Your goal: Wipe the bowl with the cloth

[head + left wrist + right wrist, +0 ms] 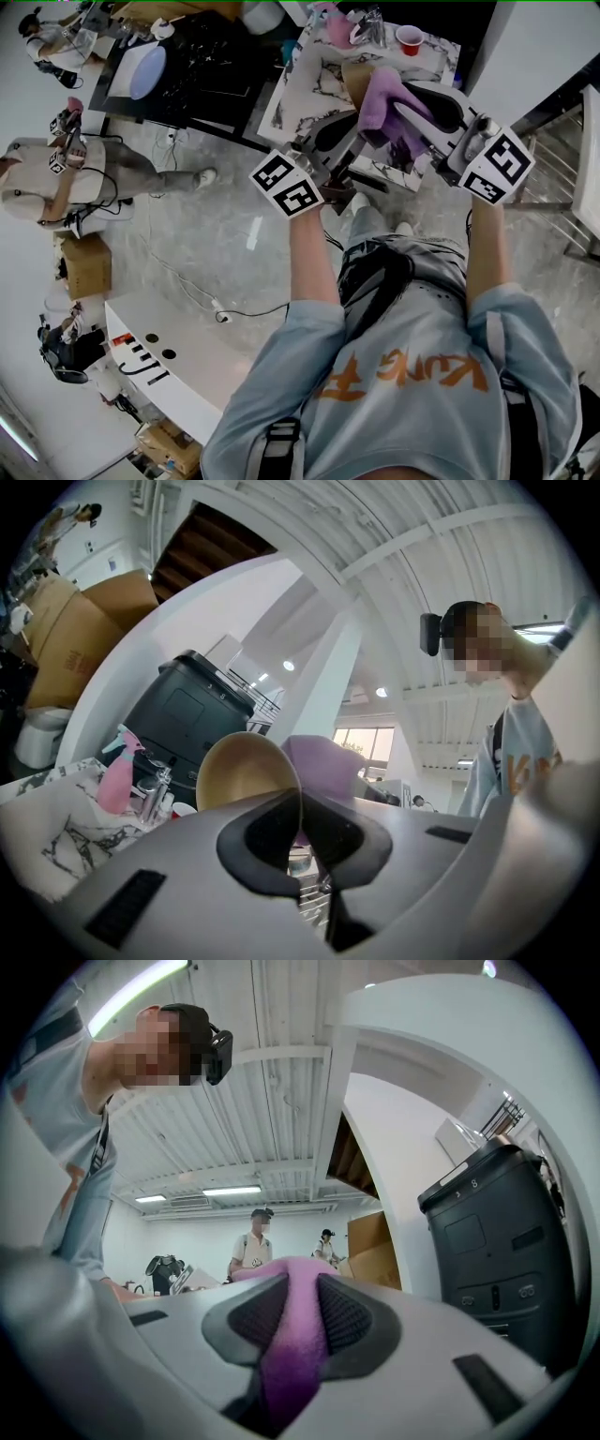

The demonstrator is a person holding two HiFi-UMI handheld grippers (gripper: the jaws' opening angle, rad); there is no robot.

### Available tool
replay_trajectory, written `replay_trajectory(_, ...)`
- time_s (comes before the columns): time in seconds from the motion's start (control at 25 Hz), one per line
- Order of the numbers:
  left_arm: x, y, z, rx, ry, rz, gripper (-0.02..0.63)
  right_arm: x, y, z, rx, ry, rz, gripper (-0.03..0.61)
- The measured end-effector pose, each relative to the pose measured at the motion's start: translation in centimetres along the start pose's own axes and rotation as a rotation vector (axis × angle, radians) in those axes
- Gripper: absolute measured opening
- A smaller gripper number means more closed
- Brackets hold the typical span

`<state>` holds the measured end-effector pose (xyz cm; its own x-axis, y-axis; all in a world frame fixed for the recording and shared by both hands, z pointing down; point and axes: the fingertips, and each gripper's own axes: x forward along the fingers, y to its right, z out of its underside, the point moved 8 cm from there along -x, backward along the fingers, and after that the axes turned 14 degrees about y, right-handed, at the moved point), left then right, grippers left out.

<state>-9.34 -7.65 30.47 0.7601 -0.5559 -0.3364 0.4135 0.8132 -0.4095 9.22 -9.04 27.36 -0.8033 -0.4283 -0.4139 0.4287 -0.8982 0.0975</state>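
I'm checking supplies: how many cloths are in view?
1: the purple cloth, pinched in the right gripper, right beside the bowl that the left gripper holds, above the marble table. More may be hidden behind them.

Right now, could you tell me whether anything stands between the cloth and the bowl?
Nothing visible does. The left gripper holds the bowl by its rim, the right gripper holds the purple cloth, and in the head view the cloth appears to lie against the bowl.

We find the bowl [354,79] just beside the cloth [386,105], at its ten o'clock, both above the table [307,86]. On it the cup [409,39] stands at the cloth's one o'clock, the spray bottle [337,27] at the bowl's eleven.
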Motion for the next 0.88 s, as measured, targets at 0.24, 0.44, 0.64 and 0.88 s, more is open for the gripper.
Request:
replay_trajectory(0.24,0.5,0.8,0.4,-0.015,-0.014,0.085,0.031,-0.7,1.1,-0.8,-0.002,0.06,0.096,0.112)
replay_trajectory(0.44,0.4,1.5,0.4,-0.041,0.002,0.165,0.031,-1.3,1.9,-0.7,0.021,0.095,0.162,0.112)
replay_trajectory(0.64,0.4,2.2,0.4,-0.056,0.012,0.24,0.031,-1.7,2.5,-0.5,0.039,0.105,0.21,0.112)
replay_trajectory(0.88,0.3,2.8,0.2,-0.066,0.03,0.306,0.031,-2.0,3.1,0.0,0.054,0.088,0.249,0.112)
